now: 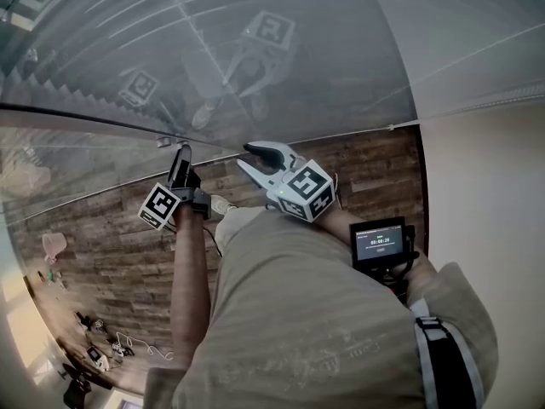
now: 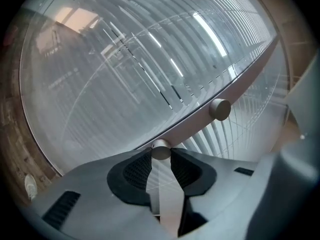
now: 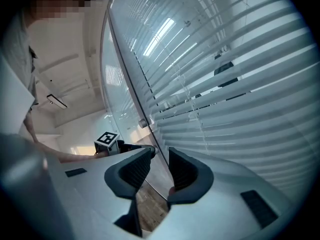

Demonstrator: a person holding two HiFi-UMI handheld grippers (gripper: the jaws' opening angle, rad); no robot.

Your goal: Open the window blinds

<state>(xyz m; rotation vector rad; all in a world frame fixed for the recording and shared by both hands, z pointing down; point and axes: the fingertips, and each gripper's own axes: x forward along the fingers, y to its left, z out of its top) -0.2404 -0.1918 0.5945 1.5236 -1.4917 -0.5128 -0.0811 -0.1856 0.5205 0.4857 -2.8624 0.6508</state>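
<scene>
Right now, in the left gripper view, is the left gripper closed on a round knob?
Yes, the left gripper presses its jaw tips on both sides of the nearer round knob on the frame bar.

Blinds (image 3: 240,84): white slats, horiz. stripe pattern, thin pale cords.
Knob (image 2: 161,150): matt grey-beige. 2nd knob (image 2: 219,109): same.
Rail (image 2: 200,121): grey.
Left gripper (image 1: 181,152): lt grey shell, black ribbed pads (image 2: 135,171).
Right gripper (image 1: 249,156): lt grey/white shell, black ribbed pads too.
Cubes (image 1: 305,190): white w/ black square markers.
Floor (image 1: 111,254): brown wood planks, mixed light/dark tones.
Wall (image 1: 494,211): cream, plain.
Sleeve (image 1: 298,305): khaki, faint stripes.
Screen unit (image 1: 380,242): black case, dark display w/ white text.
</scene>
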